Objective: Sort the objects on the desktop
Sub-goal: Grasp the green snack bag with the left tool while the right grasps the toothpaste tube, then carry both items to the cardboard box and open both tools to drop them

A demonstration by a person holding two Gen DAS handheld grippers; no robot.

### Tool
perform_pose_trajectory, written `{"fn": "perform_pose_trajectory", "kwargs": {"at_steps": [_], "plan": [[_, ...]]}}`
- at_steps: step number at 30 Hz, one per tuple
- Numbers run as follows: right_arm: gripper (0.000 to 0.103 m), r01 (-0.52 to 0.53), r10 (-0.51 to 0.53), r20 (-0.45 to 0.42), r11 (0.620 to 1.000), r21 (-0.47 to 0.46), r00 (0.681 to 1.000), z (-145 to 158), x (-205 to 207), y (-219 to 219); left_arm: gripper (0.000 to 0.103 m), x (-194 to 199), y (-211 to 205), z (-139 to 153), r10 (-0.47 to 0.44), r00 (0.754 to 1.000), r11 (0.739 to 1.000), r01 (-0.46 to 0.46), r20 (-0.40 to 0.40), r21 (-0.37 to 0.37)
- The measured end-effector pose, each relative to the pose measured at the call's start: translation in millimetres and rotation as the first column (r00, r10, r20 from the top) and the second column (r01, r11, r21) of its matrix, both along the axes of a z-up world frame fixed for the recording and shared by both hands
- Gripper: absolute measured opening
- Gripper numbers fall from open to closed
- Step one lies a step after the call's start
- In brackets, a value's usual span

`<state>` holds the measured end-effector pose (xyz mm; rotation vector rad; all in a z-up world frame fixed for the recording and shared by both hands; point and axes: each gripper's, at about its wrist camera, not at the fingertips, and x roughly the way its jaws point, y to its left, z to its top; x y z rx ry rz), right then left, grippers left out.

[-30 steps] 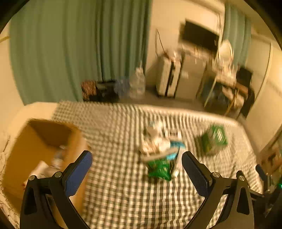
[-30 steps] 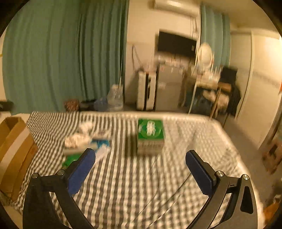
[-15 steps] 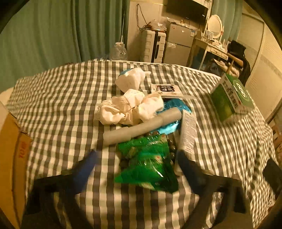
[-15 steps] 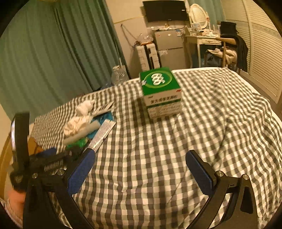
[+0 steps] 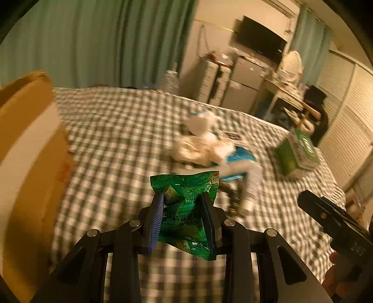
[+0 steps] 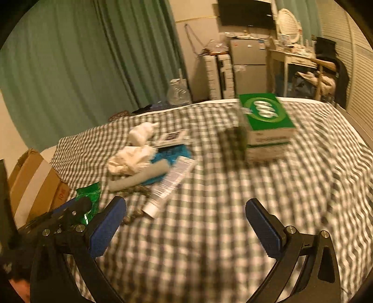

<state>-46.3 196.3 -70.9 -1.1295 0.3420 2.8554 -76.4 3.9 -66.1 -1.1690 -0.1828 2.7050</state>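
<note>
Left gripper (image 5: 183, 207) pinches a crinkled green foil sachet (image 5: 186, 205) (printed Chinese text, blurred) above the checked cloth (image 5: 112, 130), beside a cardboard box (image 5: 28, 163). Right gripper (image 6: 184, 223) stands spread, holding nothing. Beyond lie a white tube (image 6: 171, 184), crumpled tissues (image 6: 130, 160) and a green-topped carton (image 6: 265, 125), its lettering unreadable.

Green curtains (image 6: 81, 58) hang behind a checked cloth (image 6: 209, 233). Beyond it stand a white drawer unit (image 6: 218, 77), a grey fridge (image 6: 248, 65), a wall television (image 6: 247, 11) and a cluttered desk (image 6: 296, 58).
</note>
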Motion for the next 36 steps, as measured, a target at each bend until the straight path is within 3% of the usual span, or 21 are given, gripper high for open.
{"fn": "perform_pose_trajectory", "kwargs": {"at_steps": [3, 5, 8, 9, 10, 12, 13, 14, 19, 24, 28, 31, 36], "plan": [[0.098, 0.000, -0.001, 0.035, 0.999, 0.048, 0.999, -13, -25, -15, 0.032, -3, -12, -12, 0.045, 0.999, 0.998, -0.044, 0.020, -0.037], [0.084, -0.002, -0.002, 0.070, 0.998, 0.059, 0.998, -27, -41, -20, 0.032, -5, -19, -21, 0.065, 0.997, 0.997, -0.064, 0.050, -0.030], [0.078, 0.018, -0.020, 0.146, 1.000, 0.015, 0.989, -51, -61, -14, 0.032, -7, -26, -32, 0.091, 0.993, 0.996, -0.090, 0.079, -0.013], [0.071, 0.013, -0.007, 0.179, 1.000, -0.028, 0.984, -62, -67, -11, 0.032, -7, -28, -33, 0.094, 0.992, 0.996, -0.094, 0.080, -0.005], [0.058, 0.017, -0.013, 0.186, 1.000, -0.021, 0.982, -67, -67, -10, 0.032, -6, -29, -33, 0.095, 0.993, 0.995, -0.095, 0.076, -0.002], [0.043, -0.003, -0.002, 0.167, 1.000, 0.026, 0.986, -65, -62, -13, 0.032, -6, -30, -33, 0.095, 0.993, 0.995, -0.095, 0.072, -0.011], [0.025, -0.008, 0.003, 0.165, 1.000, 0.025, 0.986, -64, -59, -13, 0.033, -6, -31, -33, 0.098, 0.992, 0.995, -0.098, 0.073, -0.013], [0.021, -0.010, 0.008, 0.163, 1.000, 0.012, 0.987, -61, -54, -11, 0.032, -7, -32, -33, 0.102, 0.992, 0.995, -0.102, 0.074, -0.006], [0.020, -0.030, 0.039, 0.161, 0.998, -0.056, 0.986, -52, -19, -7, 0.032, 5, -37, -17, 0.096, 0.994, 0.995, -0.095, 0.047, -0.014], [0.020, -0.038, 0.050, 0.105, 0.993, -0.113, 0.993, -10, 15, -7, 0.032, 26, -46, 17, 0.096, 0.995, 0.995, -0.096, 0.016, -0.006], [0.020, -0.111, 0.113, 0.023, 0.990, -0.083, 0.993, 44, 28, -32, 0.032, 44, -53, 54, 0.094, 0.995, 0.996, -0.094, -0.026, 0.003], [0.020, -0.181, 0.181, -0.032, 0.983, 0.014, 0.983, 94, 33, -64, 0.032, 57, -70, 86, 0.118, 0.992, 0.993, -0.117, -0.052, 0.028], [0.020, -0.355, 0.357, -0.120, 0.934, 0.033, 0.927, 176, 37, -140, 0.032, 73, -109, 155, 0.155, 0.979, 0.988, -0.151, -0.133, 0.038]]}}
